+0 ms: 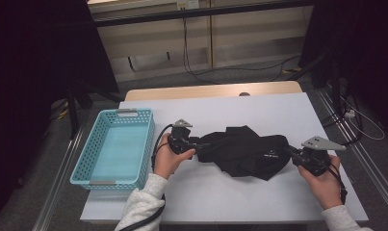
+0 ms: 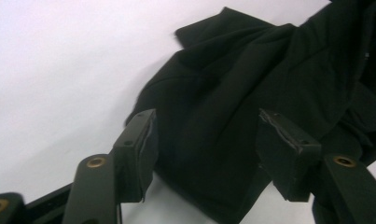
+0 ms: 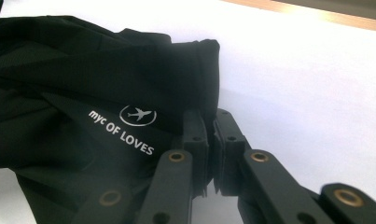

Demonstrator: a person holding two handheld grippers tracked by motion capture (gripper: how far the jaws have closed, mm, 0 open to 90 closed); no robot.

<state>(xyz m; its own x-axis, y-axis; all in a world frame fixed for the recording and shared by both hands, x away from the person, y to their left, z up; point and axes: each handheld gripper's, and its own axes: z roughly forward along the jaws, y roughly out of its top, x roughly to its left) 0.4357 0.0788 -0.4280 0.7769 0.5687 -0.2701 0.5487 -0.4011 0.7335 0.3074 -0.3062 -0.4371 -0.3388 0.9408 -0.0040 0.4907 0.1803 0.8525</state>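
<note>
At the far left of the high view, a light-blue plastic basket with perforated walls (image 1: 83,159) sits on the left edge of the white-topped table (image 1: 259,110), its long side running away from the person and its floor bare. Just to its right, a hand in a pale grey sleeve holds the left gripper (image 1: 197,144), which points to the right at the near end of a crumpled black fabric garment (image 1: 244,150); a black cable trails from this gripper down past the sleeve. In the left gripper view the left gripper (image 2: 206,140) has its two black jaws standing wide apart, with the garment (image 2: 251,93) lying between and beyond them on the white surface; the jaws bracket the cloth's edge without pinching it. The garment lies bunched in loose folds across the middle of the table, well clear of the basket, stretching from one gripper to the other. A small white print shows on its right part; in the right gripper view it reads "myc OF LOVES" beneath a circled aeroplane (image 3: 138,115). At the right, the other hand holds the right gripper (image 1: 291,153), which carries a grey three-cornered plate on top and points left. In the right gripper view the right gripper (image 3: 210,140) has its jaws pressed together on the garment's folded hem (image 3: 129,70), clamping the cloth near the print.
</note>
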